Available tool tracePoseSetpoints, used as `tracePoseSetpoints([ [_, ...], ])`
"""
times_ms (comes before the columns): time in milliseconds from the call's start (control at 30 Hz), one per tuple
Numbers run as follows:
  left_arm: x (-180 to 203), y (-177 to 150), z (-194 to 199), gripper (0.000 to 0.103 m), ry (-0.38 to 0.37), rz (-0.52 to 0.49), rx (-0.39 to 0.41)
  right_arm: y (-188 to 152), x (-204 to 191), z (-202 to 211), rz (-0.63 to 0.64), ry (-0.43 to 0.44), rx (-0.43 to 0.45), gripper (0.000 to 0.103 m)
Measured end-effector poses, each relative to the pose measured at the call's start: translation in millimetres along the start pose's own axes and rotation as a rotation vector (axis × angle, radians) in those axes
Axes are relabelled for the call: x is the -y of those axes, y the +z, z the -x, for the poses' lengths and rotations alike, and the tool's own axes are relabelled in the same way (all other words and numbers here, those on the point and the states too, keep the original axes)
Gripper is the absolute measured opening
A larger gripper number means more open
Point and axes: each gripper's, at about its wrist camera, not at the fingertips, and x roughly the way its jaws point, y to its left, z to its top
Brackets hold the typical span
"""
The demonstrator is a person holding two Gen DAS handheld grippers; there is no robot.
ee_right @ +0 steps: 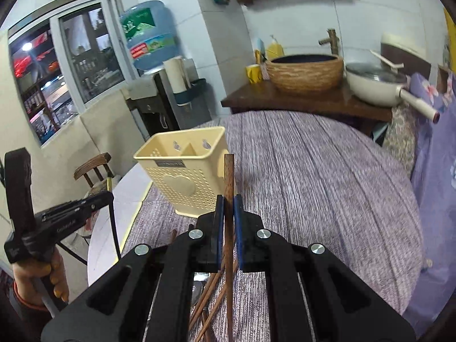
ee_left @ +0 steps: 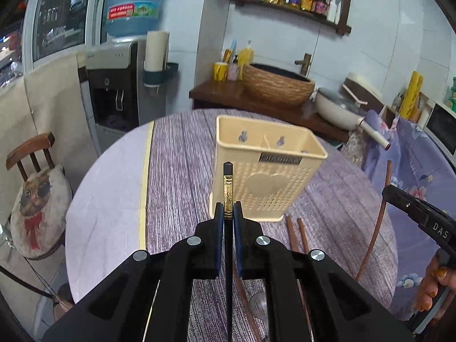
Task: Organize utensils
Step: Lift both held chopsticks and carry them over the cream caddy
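On the tabletop [ee_left: 176,148], a round one under purple cloth, the cream holder [ee_left: 266,171] stands upright near the middle, top open and split by a divider into compartments: the obvious drop target, and it looks empty from here. Perforated walls probably let wet utensils drain.

Left claw [ee_left: 228,213] is pinched tight on a black chopstick [ee_left: 228,188] with a gold band; the stick's end pokes up past the pads and the rest hangs below, so it can be tipped over the rim. Right claw [ee_right: 227,208] is clamped the same way on a brown chopstick [ee_right: 228,176], just beside the holder's right wall in its own view. Both point down toward the holder, one stick each, likely so both can go in on one pass.

More chopsticks [ee_left: 296,233] lie loose on the cloth by the holder's base, not yet sorted. A spoon [ee_right: 196,290] lies among them, mostly hidden.
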Motion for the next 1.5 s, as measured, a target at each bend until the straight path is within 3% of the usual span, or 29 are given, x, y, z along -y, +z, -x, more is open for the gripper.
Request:
tracePoseSetpoints([
  [200,-4,4,19,0.008,-0.007,-0.026,0.036,6,-3,21,0.025,0.03,0.014,0.008],
  [733,-18,18,47,0.008,-0.009,-0.034,0.085,27,-5,32,0.039,0.076,0.022,0.008],
  [1033,-10,70,82,0.008,-0.026,-0.052,0.164,89,-31,54,0.068,0.106,0.09,0.008],
  [1300,6,141,111,0.008,-0.032,-0.002,0.302,171,-60,83,0.046,0.091,0.282,0.008],
  [1500,16,167,85,0.008,-0.004,0.055,0.354,197,-71,53,0.026,0.019,0.347,0.008],
])
